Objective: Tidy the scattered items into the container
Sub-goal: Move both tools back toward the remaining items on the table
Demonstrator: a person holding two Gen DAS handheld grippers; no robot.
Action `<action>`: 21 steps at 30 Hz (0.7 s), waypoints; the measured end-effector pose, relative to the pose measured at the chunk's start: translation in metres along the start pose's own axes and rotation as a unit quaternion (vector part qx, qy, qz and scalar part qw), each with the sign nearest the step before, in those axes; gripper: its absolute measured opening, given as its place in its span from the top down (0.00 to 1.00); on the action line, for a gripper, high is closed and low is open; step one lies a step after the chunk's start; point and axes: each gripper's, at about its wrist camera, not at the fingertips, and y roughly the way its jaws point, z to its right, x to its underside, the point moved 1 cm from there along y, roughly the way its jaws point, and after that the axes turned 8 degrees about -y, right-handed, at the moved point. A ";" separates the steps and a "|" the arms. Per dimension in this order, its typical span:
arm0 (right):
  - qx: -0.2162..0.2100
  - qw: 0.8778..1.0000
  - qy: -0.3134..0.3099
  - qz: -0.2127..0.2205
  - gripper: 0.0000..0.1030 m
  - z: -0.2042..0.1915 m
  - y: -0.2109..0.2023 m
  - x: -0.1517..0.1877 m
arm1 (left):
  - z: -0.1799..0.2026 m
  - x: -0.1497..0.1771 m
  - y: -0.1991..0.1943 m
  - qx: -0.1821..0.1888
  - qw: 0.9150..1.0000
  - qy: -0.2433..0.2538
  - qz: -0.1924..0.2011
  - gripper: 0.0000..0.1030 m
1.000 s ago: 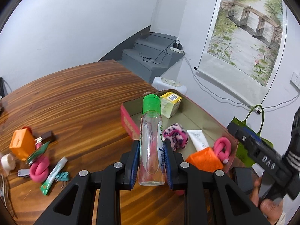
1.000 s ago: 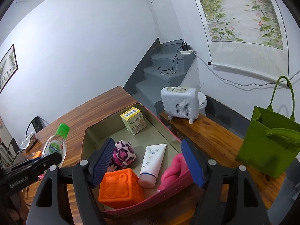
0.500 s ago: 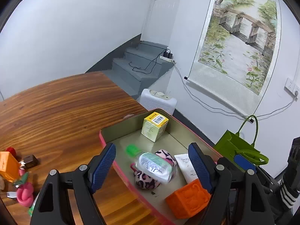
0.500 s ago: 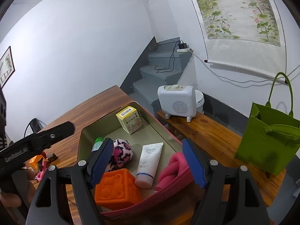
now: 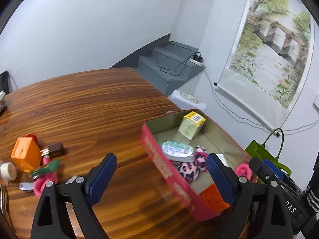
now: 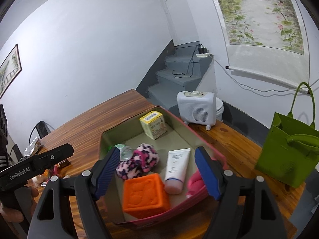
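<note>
The pink box with olive lining stands on the wooden table's right end. A clear bottle with a green cap lies inside it on a leopard scrunchie. My left gripper hovers above the box's left wall; its jaws are opening and grip nothing. My right gripper stays open over the box's near end, above the scrunchie, a white tube and an orange block. Scattered on the table at left are an orange cube, a pink knotted ring and a green packet.
A yellow carton and a pink ring also lie in the box. A brown piece and a white roll sit by the scattered items. Beyond the box are a white heater and a green bag on a bench.
My left gripper opened and let go of the bottle, which now lies on its side in the box. It then drew back to the left. The right gripper barely moved.
</note>
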 end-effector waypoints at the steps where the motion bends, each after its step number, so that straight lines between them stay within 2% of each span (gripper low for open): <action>1: -0.004 1.000 -0.002 0.000 0.22 -0.004 0.000 0.000 | -0.006 0.001 -0.004 -0.005 1.000 -0.005 0.001 0.10; 9: -0.043 0.999 -0.032 -0.004 0.21 -0.053 0.000 0.003 | -0.061 0.011 -0.036 -0.045 0.998 -0.046 0.010 0.10; 21: -0.114 0.988 -0.095 -0.034 0.20 -0.146 0.013 0.014 | -0.150 0.035 -0.102 -0.123 0.987 -0.079 0.063 0.10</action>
